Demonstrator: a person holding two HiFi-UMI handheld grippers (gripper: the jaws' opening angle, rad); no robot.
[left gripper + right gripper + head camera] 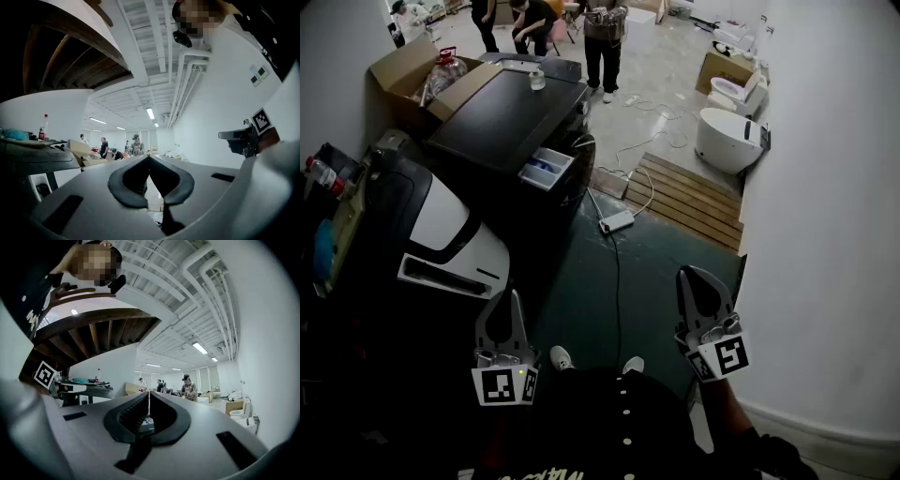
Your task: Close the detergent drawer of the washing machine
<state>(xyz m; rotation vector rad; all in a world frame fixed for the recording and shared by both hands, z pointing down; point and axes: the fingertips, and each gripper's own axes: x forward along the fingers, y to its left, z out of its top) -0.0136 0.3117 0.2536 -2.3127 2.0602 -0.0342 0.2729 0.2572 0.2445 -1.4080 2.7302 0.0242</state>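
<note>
The detergent drawer (546,169) juts from the washing machine's (506,122) front, well ahead of the left gripper (513,298) and right gripper (694,279). A cardboard box (401,70) sits behind the machine; a power strip (616,221) lies on the floor (661,258) to its right, before a wooden pallet (686,194).

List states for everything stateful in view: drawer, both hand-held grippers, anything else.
drawer: pulled out, open.
left hand-held gripper: shut, empty, well short of the drawer.
right hand-held gripper: shut, empty, well short of the drawer.
box: flaps open.
</note>
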